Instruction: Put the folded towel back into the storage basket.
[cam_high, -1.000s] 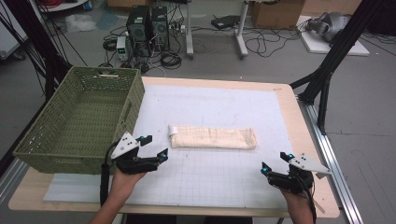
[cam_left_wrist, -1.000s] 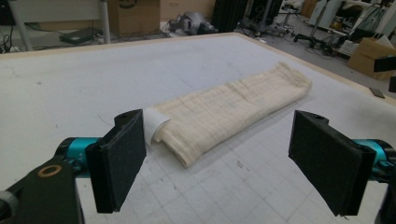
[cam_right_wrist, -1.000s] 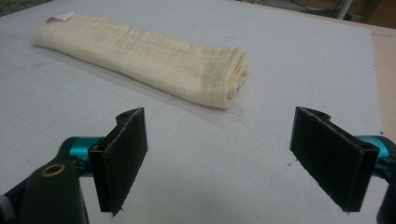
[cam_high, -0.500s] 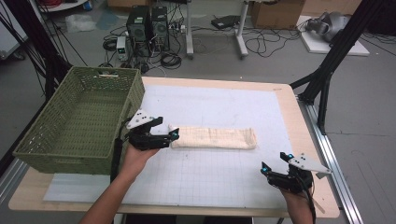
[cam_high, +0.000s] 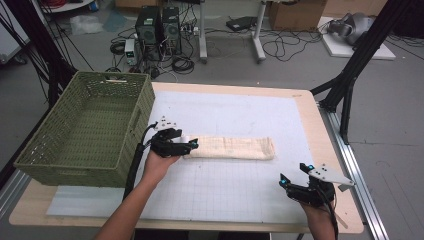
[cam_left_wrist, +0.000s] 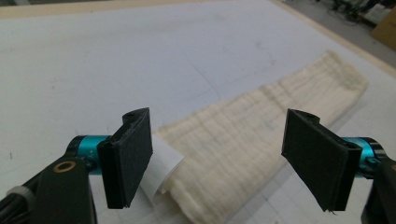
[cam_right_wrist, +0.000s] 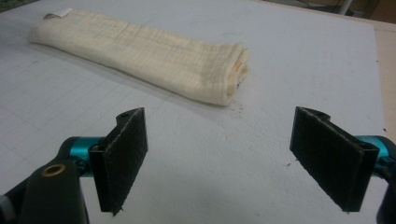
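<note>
Left gripper (cam_left_wrist: 219, 161) sits at the near end of the rolled towel (cam_high: 232, 147), jaws wide apart either side of it. The towel lies mid-table on the white mat (cam_high: 240, 195), cream, waffle-woven, likely soft, light and floppy. Best grip looks like that thick end by the white tag (cam_left_wrist: 161, 175). Right gripper (cam_right_wrist: 240, 161) waits gaping, holding nothing.

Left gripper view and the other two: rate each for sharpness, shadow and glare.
Left gripper view: the folded cloth is soft and hazy, while the black pads of the left tool stay fairly crisp. Right gripper view: the cloth casts a soft shadow on the white mat, with no harsh glare. High view: even lighting, slightly soft overall, and the green basket reads clearly.
</note>
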